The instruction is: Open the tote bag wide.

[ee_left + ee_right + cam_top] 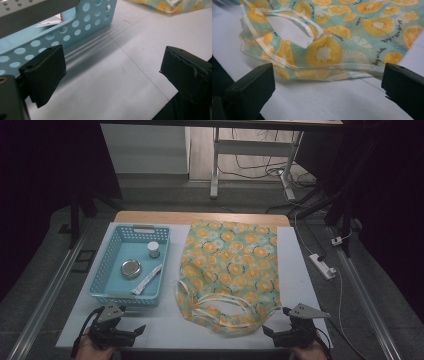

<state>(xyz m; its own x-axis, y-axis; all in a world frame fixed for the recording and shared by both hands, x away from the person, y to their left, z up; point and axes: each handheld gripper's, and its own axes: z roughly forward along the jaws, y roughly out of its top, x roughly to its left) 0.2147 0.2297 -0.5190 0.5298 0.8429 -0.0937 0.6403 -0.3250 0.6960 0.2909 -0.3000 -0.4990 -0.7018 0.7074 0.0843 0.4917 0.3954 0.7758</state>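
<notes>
- High view: the fruit-print bag (pixel 231 272) is laid flat at table centre; the blue basket (pixel 111 262) is seen at its 9 o'clock.
- Left gripper view: the left gripper (pixel 112 67) is held with jaws apart, nothing between, basket at 11 o'clock.
- Right gripper view: the right gripper (pixel 328 82) is held with jaws apart, bag at 12 o'clock.

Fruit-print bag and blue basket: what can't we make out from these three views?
- Bag contents: high view, the fabric lies flat over whatever is inside.
- Bag's far end: right gripper view, cut off by the top edge.
- Lettering on the white tube and the round tin in the basket: high view, too small.
- Basket interior: left gripper view, hidden behind the perforated wall and the grey plate.
</notes>
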